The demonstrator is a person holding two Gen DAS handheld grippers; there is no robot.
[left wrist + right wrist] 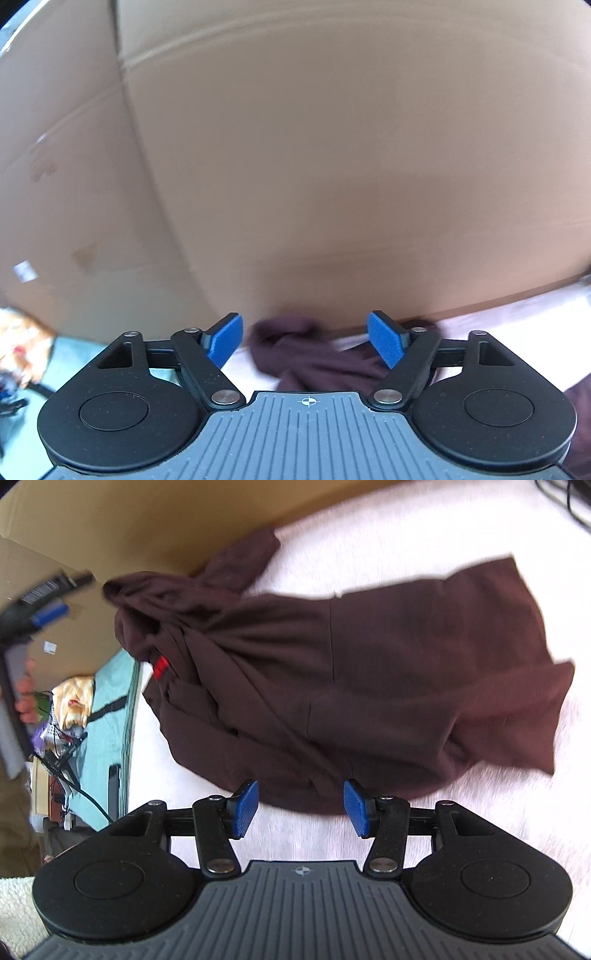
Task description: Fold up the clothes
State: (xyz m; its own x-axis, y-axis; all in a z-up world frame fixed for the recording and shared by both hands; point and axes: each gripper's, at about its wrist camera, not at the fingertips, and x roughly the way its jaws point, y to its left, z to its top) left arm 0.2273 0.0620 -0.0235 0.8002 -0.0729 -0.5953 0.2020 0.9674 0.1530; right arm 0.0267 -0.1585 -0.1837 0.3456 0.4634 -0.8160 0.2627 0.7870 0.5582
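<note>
Garment (332, 686), one, dark maroon, crumpled on one pale pink cover (443, 535) against one cardboard wall (332, 147), one red tag (160, 666) showing, two grippers, left gripper (306, 341) spread wide and empty, right gripper (301, 808) parted, grasping nothing, at the cloth's near edge.

Matt maroon cloth garment (332, 672) lies on fuzzy pale fabric (406, 535) beside plain cardboard (332, 147).

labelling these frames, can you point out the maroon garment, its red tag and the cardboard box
maroon garment (369, 672): right wrist view, on the flat middle of the cloth
red tag (160, 666): right wrist view, on the tag at the bunched left end
cardboard box (314, 147): left wrist view, on its broad brown side
</note>
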